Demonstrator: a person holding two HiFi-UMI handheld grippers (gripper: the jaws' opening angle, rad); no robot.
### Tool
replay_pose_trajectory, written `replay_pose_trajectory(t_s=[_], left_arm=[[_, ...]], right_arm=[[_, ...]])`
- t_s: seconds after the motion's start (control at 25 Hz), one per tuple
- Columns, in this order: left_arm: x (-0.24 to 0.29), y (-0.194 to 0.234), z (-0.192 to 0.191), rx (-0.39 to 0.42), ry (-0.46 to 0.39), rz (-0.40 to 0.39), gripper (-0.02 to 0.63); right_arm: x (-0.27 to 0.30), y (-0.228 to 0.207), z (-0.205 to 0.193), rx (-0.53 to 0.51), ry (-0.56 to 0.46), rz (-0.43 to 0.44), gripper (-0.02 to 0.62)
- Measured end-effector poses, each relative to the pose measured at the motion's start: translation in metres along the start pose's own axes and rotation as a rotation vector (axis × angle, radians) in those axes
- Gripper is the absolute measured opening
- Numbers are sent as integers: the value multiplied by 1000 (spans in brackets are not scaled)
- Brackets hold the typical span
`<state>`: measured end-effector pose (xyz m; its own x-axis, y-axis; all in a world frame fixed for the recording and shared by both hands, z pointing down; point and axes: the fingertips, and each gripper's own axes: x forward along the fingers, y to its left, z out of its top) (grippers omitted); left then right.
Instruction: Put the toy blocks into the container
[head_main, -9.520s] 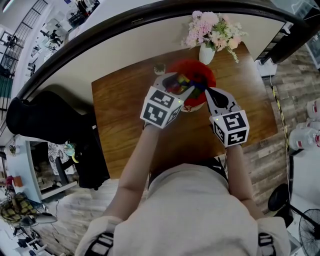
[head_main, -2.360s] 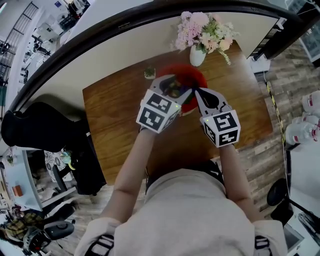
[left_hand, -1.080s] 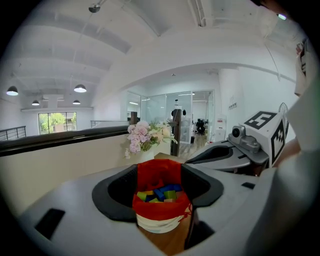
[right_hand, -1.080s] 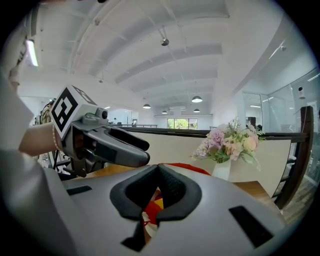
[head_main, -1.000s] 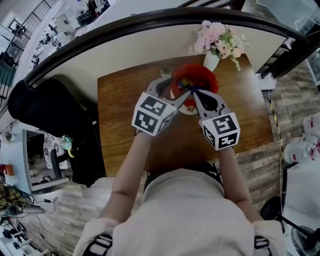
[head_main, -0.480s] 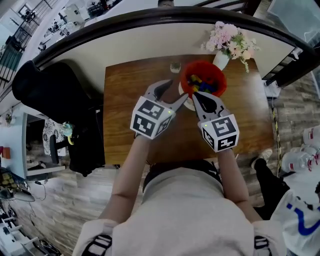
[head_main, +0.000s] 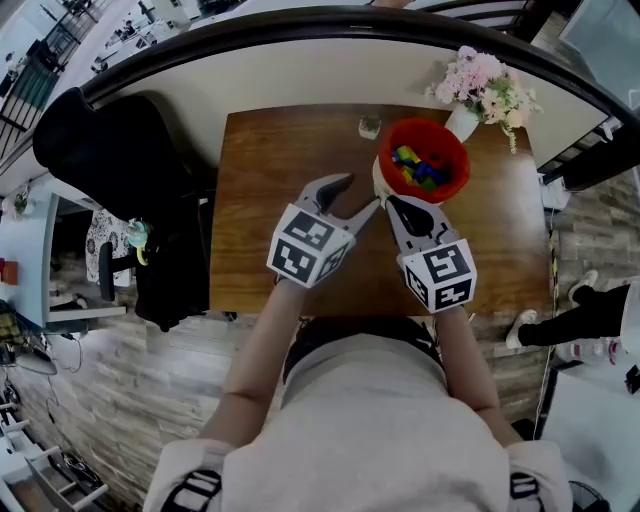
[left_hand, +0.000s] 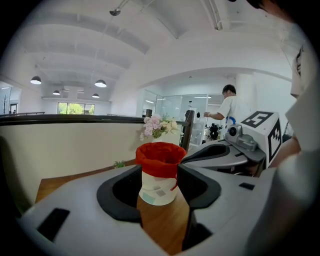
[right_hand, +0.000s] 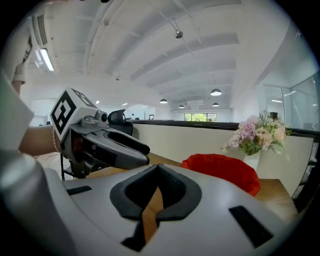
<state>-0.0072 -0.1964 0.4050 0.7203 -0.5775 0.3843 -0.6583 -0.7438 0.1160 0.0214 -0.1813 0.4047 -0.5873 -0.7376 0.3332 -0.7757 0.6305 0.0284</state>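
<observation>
Toy blocks (head_main: 418, 168) lie heaped inside the red-lined container (head_main: 462, 165) at the far right of the table (head_main: 270, 200), beside the flower vase (head_main: 462, 122) — nearer, the left gripper (head_main: 358, 193) hovers, jaws apart and closing on nothing, and the right gripper (head_main: 398, 208) holds its jaws together, empty.

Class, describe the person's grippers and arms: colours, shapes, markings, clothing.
The left gripper and right gripper are light grey with dark padded jaws, each carrying a white cube of black square markers. The left gripper's jaws are closing, nothing between them. The top is pale, with no long sleeves.
</observation>
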Motion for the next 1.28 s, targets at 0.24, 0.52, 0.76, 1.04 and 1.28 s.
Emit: replay_pose_trajectory(t_s=[0.24, 0.52, 0.76, 1.04, 1.28], left_arm=[[-3, -4, -22, -28, 21, 19, 206], [-6, -12, -43, -63, 16, 0, 120], [-2, -23, -55, -57, 38, -15, 29], [5, -31, -68, -53, 76, -24, 12], [7, -34, -78, -85, 137, -10, 12]], right_arm=[[0, 5, -14, 7, 24, 20, 12], [-6, 6, -34, 25, 61, 22, 12], [-9, 10, -48, 40, 91, 29, 12], [-12, 13, -57, 56, 115, 38, 12], [-13, 15, -61, 61, 129, 47, 12]])
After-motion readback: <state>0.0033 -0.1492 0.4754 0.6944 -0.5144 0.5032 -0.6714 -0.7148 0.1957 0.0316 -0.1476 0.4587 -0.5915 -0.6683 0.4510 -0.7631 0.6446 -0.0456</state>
